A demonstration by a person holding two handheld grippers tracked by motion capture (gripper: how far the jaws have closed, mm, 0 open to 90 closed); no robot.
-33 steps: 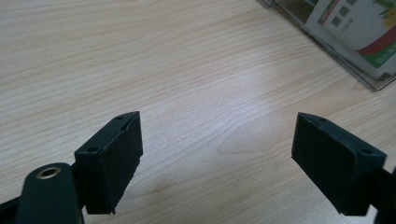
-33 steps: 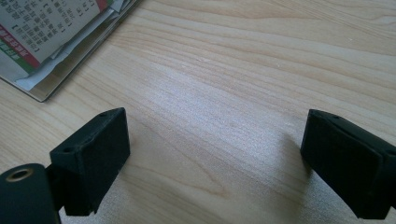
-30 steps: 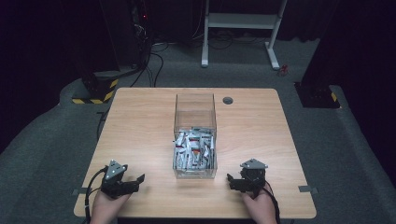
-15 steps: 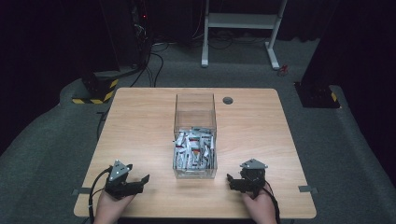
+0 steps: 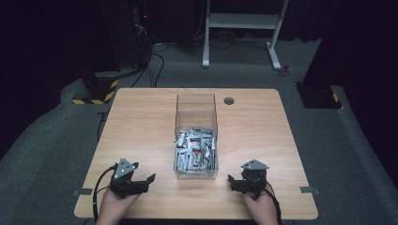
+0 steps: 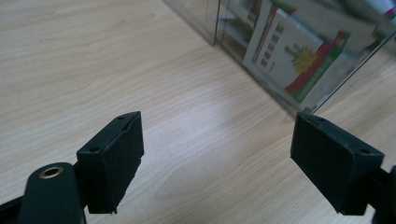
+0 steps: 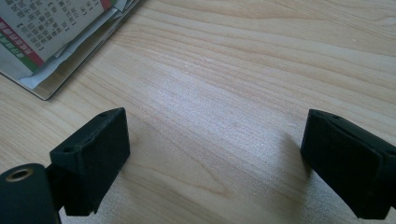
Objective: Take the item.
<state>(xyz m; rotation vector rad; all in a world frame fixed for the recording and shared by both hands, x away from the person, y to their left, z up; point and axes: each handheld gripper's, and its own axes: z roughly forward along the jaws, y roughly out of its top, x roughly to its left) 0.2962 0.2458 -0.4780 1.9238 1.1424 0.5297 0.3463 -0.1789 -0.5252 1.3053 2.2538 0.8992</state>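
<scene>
While both my claws rest low at the bottom of the high view, the work itself looks not yet begun. My left claw (image 5: 143, 180) sits at the lower left of the frame, on the light wooden bench (image 5: 141, 122), and its jaws stand wide apart with nothing between them; in the left gripper view I see only bare wood between the two black pads (image 6: 114, 154). My right claw (image 5: 234, 182) sits at the lower right, also with jaws spread and empty, and the right gripper view shows the same bare wood between them.

The clear, tall rectangular plastic box (image 5: 195, 136) stands in the middle of the frame, between my two claws and a little further up. Its lower half is filled with small white printed sachets with red and green marks (image 5: 195, 152). The upper half looks empty. In the left gripper view one corner of this box (image 6: 299, 60) is at the upper right, near my claw but not touching it; in the right gripper view a corner of it appears at the upper left.

I judge that nothing is done so far: all sachets that I can see lie inside the box, none on the bench. What is left is to reach into the box and take hold of one.
</scene>
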